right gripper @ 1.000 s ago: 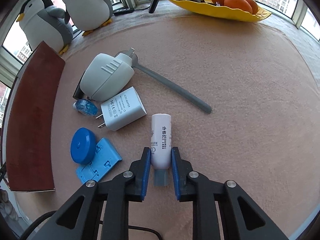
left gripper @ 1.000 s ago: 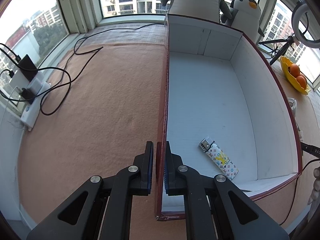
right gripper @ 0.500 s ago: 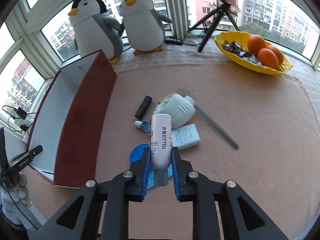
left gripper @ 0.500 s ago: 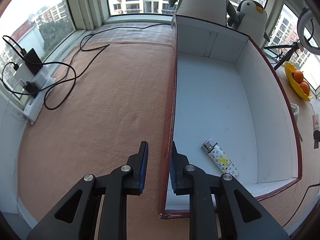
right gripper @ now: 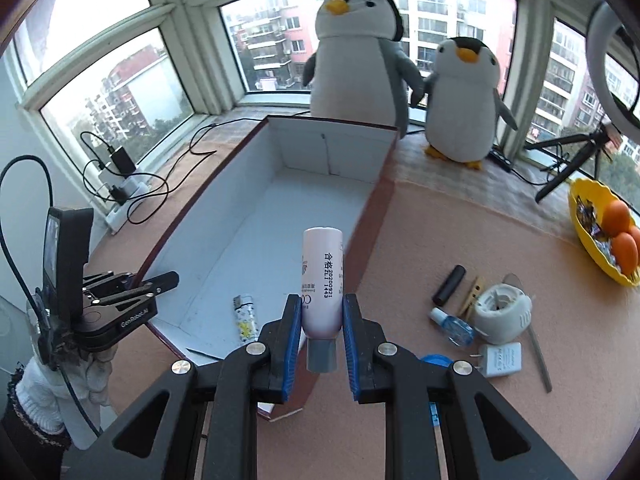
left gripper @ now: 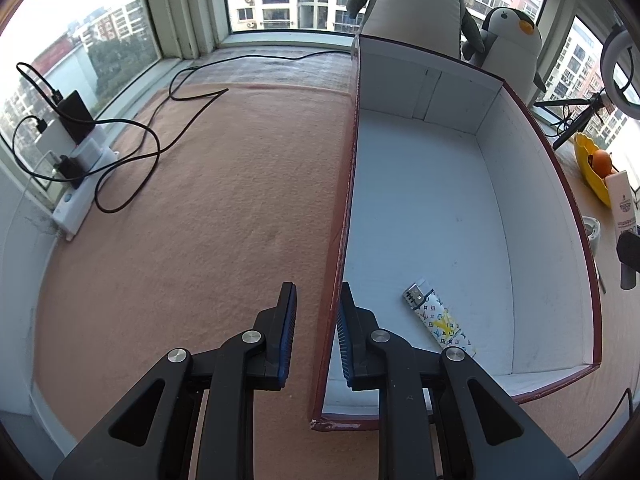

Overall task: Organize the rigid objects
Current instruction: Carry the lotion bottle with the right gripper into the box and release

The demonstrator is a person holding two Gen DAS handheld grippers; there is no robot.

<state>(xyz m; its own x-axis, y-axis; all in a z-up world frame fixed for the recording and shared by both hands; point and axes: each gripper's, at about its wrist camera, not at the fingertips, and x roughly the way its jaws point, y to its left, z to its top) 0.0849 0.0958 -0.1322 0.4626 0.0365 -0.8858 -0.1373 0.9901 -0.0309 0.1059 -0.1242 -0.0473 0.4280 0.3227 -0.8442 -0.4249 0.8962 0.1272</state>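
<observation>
My right gripper is shut on a white tube with a grey cap, held in the air above the near right wall of the open box. The tube also shows at the right edge of the left wrist view. The box is red-brown outside and white inside; a patterned lighter lies on its floor, and it shows too in the right wrist view. My left gripper straddles the box's left wall with its jaws slightly apart, not clamping it. It appears in the right wrist view.
On the mat right of the box lie a black cylinder, a small blue bottle, a white round device, a white charger and a grey utensil. A yellow fruit bowl, two plush penguins and a power strip with cables stand around.
My right gripper has lifted the tube off the mat and carried it left over the box edge. My left gripper has loosened its jaws around the box wall.
</observation>
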